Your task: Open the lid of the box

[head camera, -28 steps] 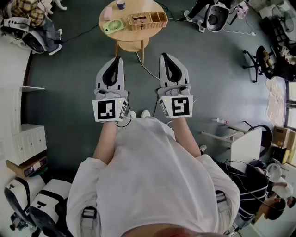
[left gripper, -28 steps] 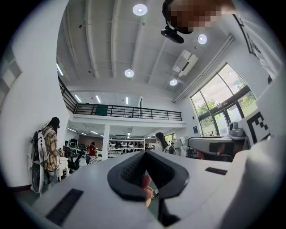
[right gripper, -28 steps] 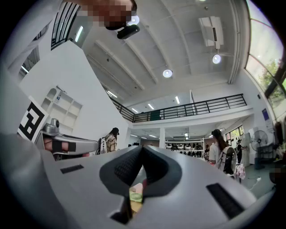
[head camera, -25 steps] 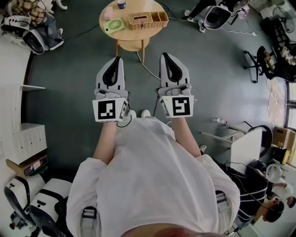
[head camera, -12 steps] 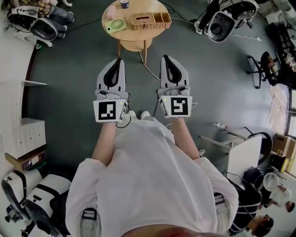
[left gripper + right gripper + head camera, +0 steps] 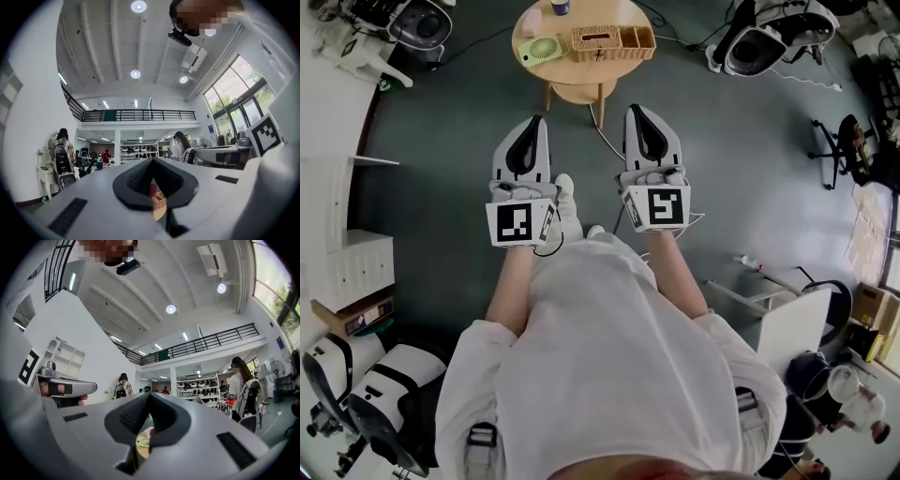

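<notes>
The worktop (image 6: 577,73) stands on the floor, ahead of the person. On it the box (image 6: 612,41) lies to the right, the fan (image 6: 542,49) just left of the box, and the cup (image 6: 560,7) at the far edge. Short of the worktop and apart from it, the left tongs (image 6: 532,124) and right tongs (image 6: 636,112) are side by side. A machine (image 6: 759,42) stands right of the worktop.

Left claw (image 6: 534,120) and right claw (image 6: 636,111) held side by side, both closed, empty
</notes>
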